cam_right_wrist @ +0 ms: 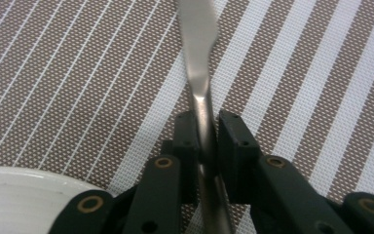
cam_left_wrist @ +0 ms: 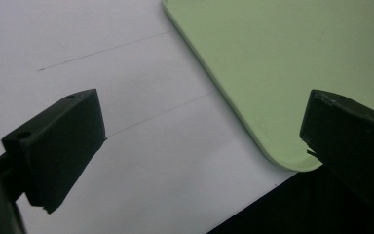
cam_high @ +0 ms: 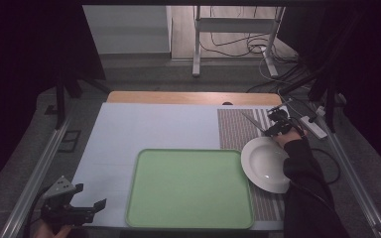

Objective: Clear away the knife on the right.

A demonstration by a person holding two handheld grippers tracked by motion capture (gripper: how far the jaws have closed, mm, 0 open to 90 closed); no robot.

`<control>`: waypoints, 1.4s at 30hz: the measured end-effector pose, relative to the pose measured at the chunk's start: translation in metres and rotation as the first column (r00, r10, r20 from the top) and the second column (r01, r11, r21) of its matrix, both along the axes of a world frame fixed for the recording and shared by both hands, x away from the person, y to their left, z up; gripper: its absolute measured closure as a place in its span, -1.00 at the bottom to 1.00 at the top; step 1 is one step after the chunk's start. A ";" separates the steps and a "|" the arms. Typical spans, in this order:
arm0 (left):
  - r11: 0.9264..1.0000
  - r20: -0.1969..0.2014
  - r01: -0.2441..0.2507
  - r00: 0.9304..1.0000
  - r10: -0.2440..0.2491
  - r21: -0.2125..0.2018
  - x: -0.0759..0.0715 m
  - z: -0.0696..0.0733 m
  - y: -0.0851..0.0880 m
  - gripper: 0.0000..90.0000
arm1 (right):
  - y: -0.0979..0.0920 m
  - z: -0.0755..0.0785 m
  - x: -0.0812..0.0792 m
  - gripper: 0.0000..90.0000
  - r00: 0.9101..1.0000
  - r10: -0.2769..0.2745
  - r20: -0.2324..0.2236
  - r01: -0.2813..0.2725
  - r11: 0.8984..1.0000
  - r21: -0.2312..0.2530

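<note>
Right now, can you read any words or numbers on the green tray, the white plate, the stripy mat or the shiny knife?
None: no words, numbers or signs can be read anywhere.
Pale green plastic tray: plain.
Round white ceramic plate: plain.
Brown-and-white striped woven mat: stripes only.
Shiny metal knife, clamped in the right gripper: no marking visible.

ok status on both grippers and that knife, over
Right gripper shut on knife over striped placemat. Left gripper open, idle beside green tray. Nothing in the way.
</note>
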State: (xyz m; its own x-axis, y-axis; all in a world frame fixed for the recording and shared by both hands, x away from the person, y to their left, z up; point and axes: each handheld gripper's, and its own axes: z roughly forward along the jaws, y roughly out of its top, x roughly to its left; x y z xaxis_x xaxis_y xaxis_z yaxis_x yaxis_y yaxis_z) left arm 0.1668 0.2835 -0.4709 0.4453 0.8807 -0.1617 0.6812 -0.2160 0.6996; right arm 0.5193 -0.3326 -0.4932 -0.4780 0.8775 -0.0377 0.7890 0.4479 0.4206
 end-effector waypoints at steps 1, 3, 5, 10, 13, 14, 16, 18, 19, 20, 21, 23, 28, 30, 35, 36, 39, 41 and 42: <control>1.000 0.000 0.000 1.000 0.000 0.000 0.000 0.000 0.000 -0.95 | 0.000 0.000 0.000 0.78 1.000 0.008 -0.001 -0.008 1.000 0.001; 1.000 0.000 -0.001 1.000 0.001 0.000 0.000 0.000 0.000 -0.95 | 0.000 0.000 0.001 0.79 1.000 0.012 -0.002 -0.012 1.000 0.000; 1.000 0.000 -0.001 1.000 0.001 0.000 0.000 0.000 0.000 -0.95 | -0.001 0.001 0.002 0.79 1.000 0.011 -0.011 -0.010 1.000 0.007; 1.000 -0.001 -0.001 1.000 0.001 -0.001 0.000 0.000 0.000 -0.95 | -0.001 0.001 0.002 0.79 1.000 0.022 -0.013 -0.022 1.000 -0.004; 1.000 -0.001 -0.001 1.000 0.001 -0.001 0.000 0.000 0.000 -0.95 | -0.001 0.001 0.002 0.79 1.000 0.022 -0.013 -0.022 1.000 -0.004; 1.000 0.001 -0.001 1.000 0.001 -0.001 0.000 0.000 0.000 -0.95 | -0.001 0.001 0.002 0.79 1.000 0.022 -0.013 -0.022 1.000 -0.004; 1.000 0.000 -0.001 1.000 0.001 -0.001 0.000 0.000 0.000 -0.95 | -0.018 0.011 -0.001 0.79 0.999 -0.034 0.017 0.034 0.999 0.004; 1.000 0.000 -0.001 1.000 0.001 -0.001 0.000 0.000 0.000 -0.95 | -0.022 0.013 -0.001 0.79 0.999 -0.040 0.022 0.040 0.999 0.012; 1.000 0.000 -0.001 1.000 0.001 -0.001 0.000 0.000 0.000 -0.95 | -0.022 0.013 -0.001 0.79 0.999 -0.040 0.022 0.040 0.999 0.012; 1.000 0.000 -0.001 1.000 0.001 -0.001 0.000 0.000 0.000 -0.95 | -0.022 0.013 -0.001 0.79 0.999 -0.040 0.022 0.040 0.999 0.012; 1.000 0.000 -0.001 1.000 0.001 -0.001 0.000 0.000 0.000 -0.95 | -0.022 0.013 -0.001 0.79 0.999 -0.040 0.022 0.040 0.999 0.012; 1.000 0.000 -0.001 1.000 0.001 -0.001 0.000 0.000 0.000 -0.95 | -0.022 0.013 -0.001 0.79 0.999 -0.040 0.022 0.040 0.999 0.012; 1.000 0.000 -0.001 1.000 0.001 -0.001 0.000 0.000 0.000 -0.95 | -0.042 0.027 -0.009 0.80 0.994 -0.092 0.055 0.090 0.995 0.034; 1.000 0.000 -0.001 1.000 0.001 -0.001 0.000 0.000 0.000 -0.95 | -0.049 0.034 -0.012 0.80 0.991 -0.113 0.068 0.109 0.993 0.054; 1.000 0.000 -0.001 1.000 0.001 -0.001 0.000 0.000 0.000 -0.95 | -0.049 0.034 -0.012 0.80 0.991 -0.113 0.068 0.109 0.993 0.054; 1.000 0.000 -0.001 1.000 0.001 -0.001 0.000 0.000 0.000 -0.95 | -0.049 0.034 -0.012 0.80 0.991 -0.113 0.068 0.109 0.993 0.054; 1.000 0.000 -0.001 1.000 0.001 -0.001 0.000 0.000 0.000 -0.95 | -0.049 0.034 -0.012 0.80 0.991 -0.113 0.068 0.109 0.993 0.054; 1.000 -0.001 -0.002 1.000 0.002 0.000 0.000 0.000 0.000 -0.95 | -0.055 0.042 -0.016 0.80 0.990 -0.122 0.076 0.117 0.991 0.071; 1.000 -0.001 -0.002 1.000 0.002 0.000 0.000 0.000 0.000 -0.95 | -0.065 0.058 -0.027 0.80 0.987 -0.139 0.079 0.131 0.987 0.091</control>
